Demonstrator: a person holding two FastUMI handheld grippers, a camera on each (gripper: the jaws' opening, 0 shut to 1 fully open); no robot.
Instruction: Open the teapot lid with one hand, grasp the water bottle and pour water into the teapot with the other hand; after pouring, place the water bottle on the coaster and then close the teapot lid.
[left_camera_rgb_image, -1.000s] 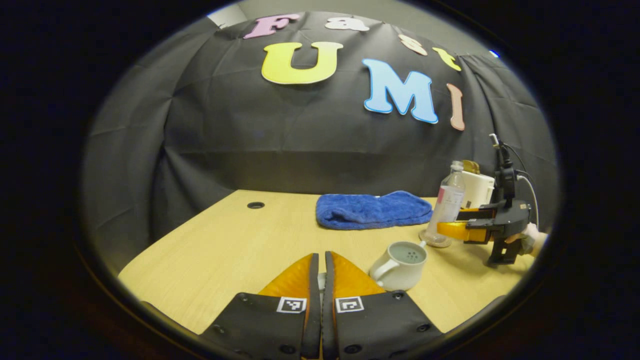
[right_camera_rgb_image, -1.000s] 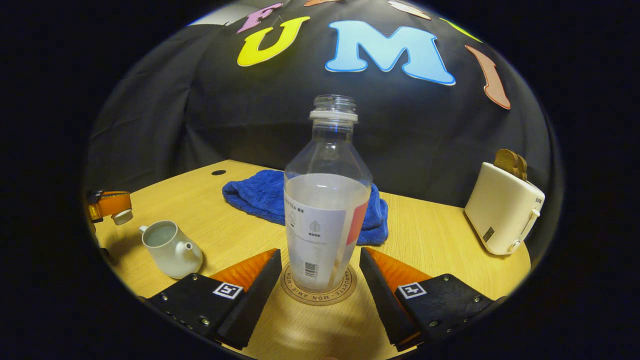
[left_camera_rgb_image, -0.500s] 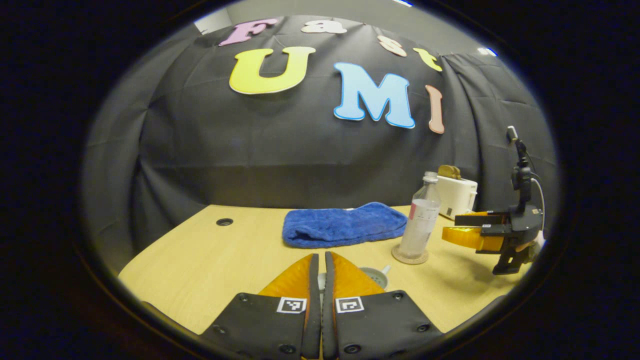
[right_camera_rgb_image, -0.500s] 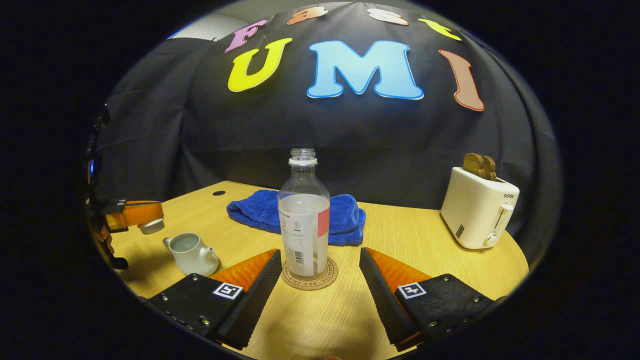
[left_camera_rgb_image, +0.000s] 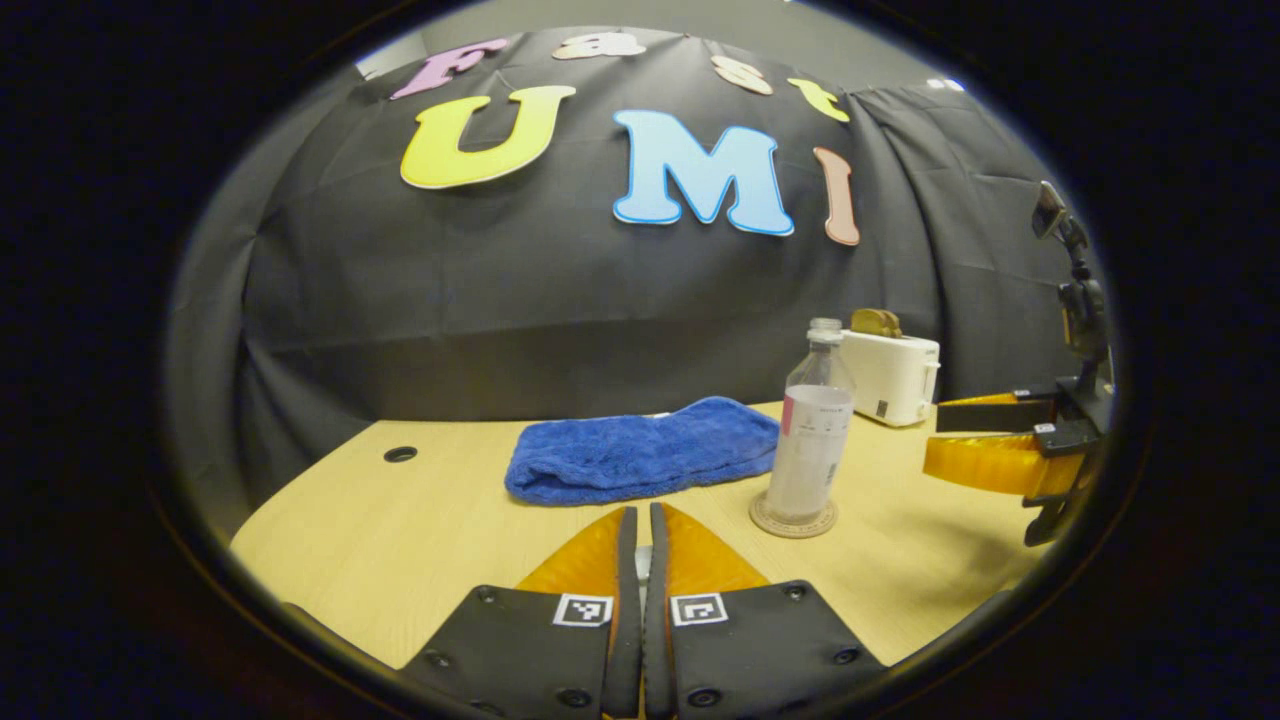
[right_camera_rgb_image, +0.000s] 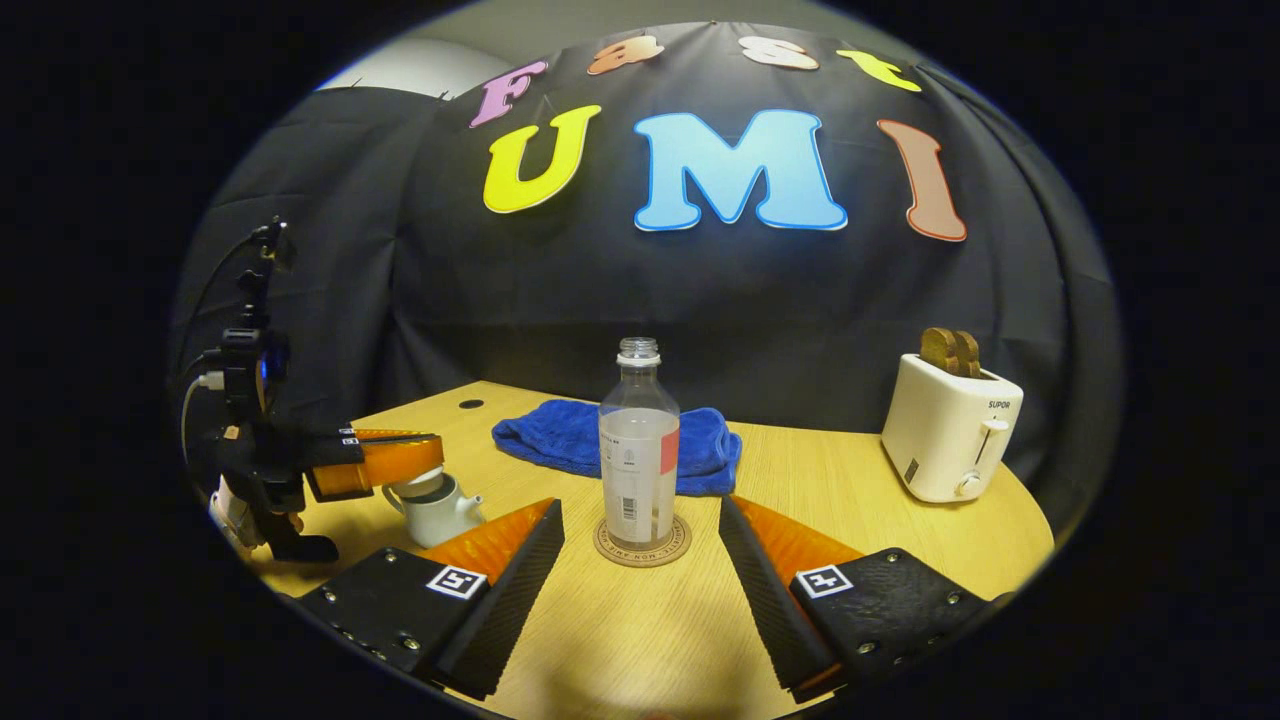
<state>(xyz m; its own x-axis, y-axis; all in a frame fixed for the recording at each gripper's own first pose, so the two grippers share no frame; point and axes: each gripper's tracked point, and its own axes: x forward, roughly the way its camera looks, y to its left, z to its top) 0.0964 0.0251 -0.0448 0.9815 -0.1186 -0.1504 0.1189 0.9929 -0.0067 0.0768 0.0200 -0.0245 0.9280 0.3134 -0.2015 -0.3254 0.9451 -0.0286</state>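
Two grippers part company: the right gripper (right_camera_rgb_image: 640, 545), jaws wide and empty, hangs back from the water bottle (right_camera_rgb_image: 640, 450) standing on its coaster (right_camera_rgb_image: 641, 543), while the left gripper (right_camera_rgb_image: 400, 462), pinched on the lid (right_camera_rgb_image: 420, 487), lowers it onto the teapot (right_camera_rgb_image: 437, 510).

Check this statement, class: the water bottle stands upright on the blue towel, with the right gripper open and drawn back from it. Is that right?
Not quite. The bottle stands upright on the round coaster, not on the towel, which lies behind it. The right gripper view shows this. The rest holds: the right gripper is open, its fingers apart from the bottle.
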